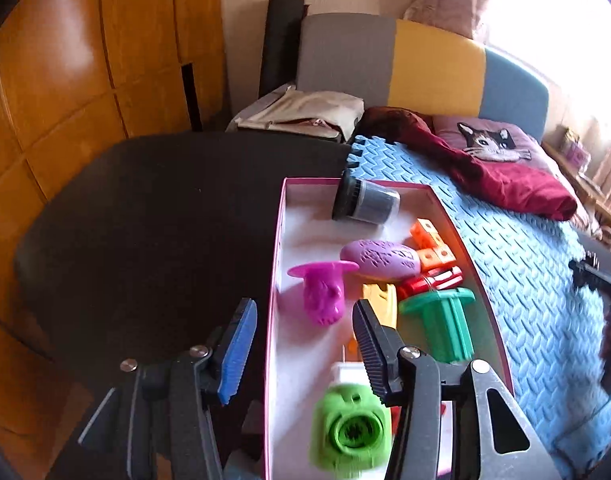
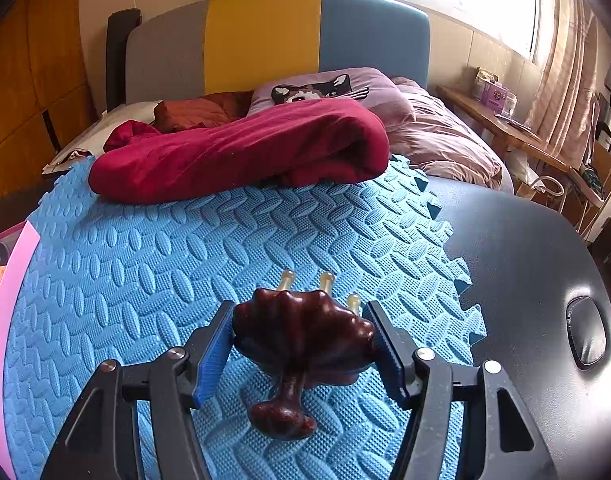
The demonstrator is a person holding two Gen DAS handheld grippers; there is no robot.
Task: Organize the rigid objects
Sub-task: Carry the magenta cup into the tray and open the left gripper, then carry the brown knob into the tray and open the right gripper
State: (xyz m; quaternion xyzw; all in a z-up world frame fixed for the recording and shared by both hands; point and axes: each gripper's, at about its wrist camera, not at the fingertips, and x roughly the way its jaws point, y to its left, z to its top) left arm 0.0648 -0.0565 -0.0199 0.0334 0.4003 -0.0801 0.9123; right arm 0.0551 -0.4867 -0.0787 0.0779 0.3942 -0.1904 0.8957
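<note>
In the left wrist view my left gripper is open above the near end of a pink-rimmed white box. A blurred lime green toy is below the jaws, not gripped. The box holds a magenta stamp, a purple oval, a green stamp, orange cubes, red and yellow pieces and a dark jar. In the right wrist view my right gripper is shut on a dark brown shell-shaped massager over the blue foam mat.
A dark red garment lies at the mat's far edge, with a cat pillow behind it. A black padded surface lies right of the mat and another left of the box. The box edge shows at far left.
</note>
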